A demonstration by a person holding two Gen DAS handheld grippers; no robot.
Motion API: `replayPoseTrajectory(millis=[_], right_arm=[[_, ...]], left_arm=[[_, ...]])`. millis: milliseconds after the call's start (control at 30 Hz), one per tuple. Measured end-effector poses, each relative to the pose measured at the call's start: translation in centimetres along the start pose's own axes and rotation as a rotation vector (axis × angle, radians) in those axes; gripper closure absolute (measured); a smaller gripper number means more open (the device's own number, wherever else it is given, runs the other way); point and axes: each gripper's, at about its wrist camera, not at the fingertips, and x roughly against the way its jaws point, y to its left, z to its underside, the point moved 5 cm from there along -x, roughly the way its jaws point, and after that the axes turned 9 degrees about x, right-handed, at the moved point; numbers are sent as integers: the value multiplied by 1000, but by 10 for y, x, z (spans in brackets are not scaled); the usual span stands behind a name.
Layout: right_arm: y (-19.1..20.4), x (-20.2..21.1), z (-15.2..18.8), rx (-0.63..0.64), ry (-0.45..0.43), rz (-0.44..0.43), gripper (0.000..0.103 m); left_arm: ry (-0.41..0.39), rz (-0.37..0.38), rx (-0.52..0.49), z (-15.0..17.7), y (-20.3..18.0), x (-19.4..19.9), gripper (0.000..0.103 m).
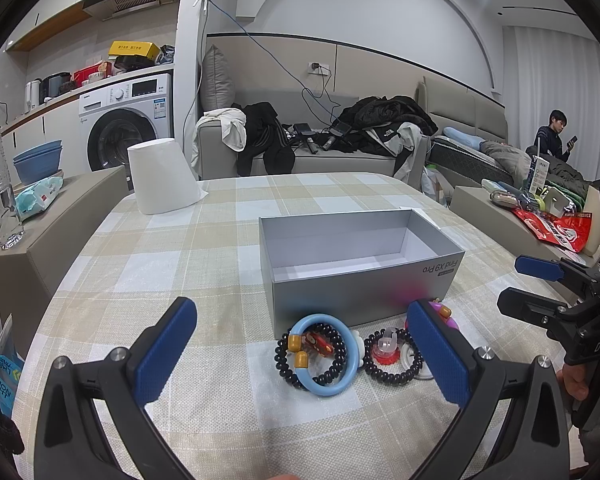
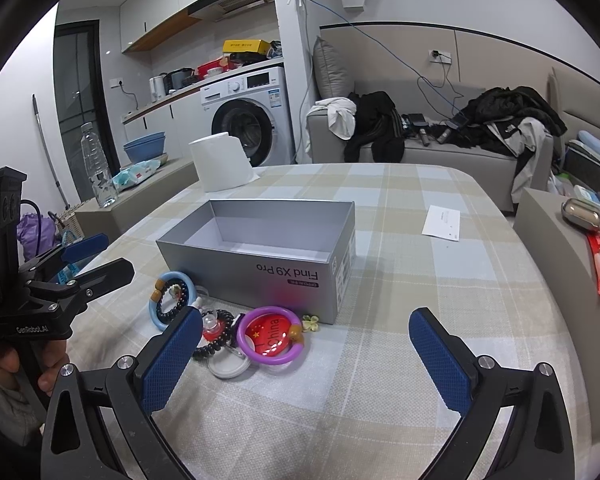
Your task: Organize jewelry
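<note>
The left claw is spread wide and grasps nothing, its blue-padded fingers hanging low over the desk on either side of the jewelry heap. The right claw is likewise released and empty, level and aimed forward, with its left pad beside the purple ring; a hand grips the left tool's handle at the edge of the right wrist view. Between the left claw's fingers lies a light blue ring, flat on the checked cloth, with a black beaded bracelet carrying two amber beads laid across it and a small red piece inside. Just to its right sits a black coil hair tie around a red and clear trinket, touching a white disc. The purple ring, flat too, encircles a red heart badge printed "China", and a tiny pale flower charm lies beside it against the box. All of this is clustered at the near long wall of the open grey box, printed "Find X9 Pro", which is empty; its long axis runs roughly crosswise to both cameras. Farther off on the desk stand a roll of tissue and, to the right, a white card.
</note>
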Motion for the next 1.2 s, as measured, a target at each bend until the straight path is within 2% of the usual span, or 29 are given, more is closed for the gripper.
replayPoseTrajectory(millis=[533, 667, 767, 833, 967, 1200], right_arm=[[-1, -2, 0, -3, 19, 4, 0], [-2, -5, 2, -11, 45, 8, 0], [-4, -11, 4, -35, 98, 6, 0], [-6, -16, 5, -60, 133, -18, 0], [-3, -27, 6, -100, 188, -124, 0], [10, -43, 11, -84, 260, -188, 20]], left_arm=[[1, -2, 0, 4, 1, -3, 1], [6, -6, 4, 5, 2, -3, 1], [17, -30, 3, 6, 7, -8, 1], [34, -32, 6, 5, 8, -9, 1], [57, -28, 16, 5, 9, -9, 1], [84, -1, 9, 8, 4, -10, 1]])
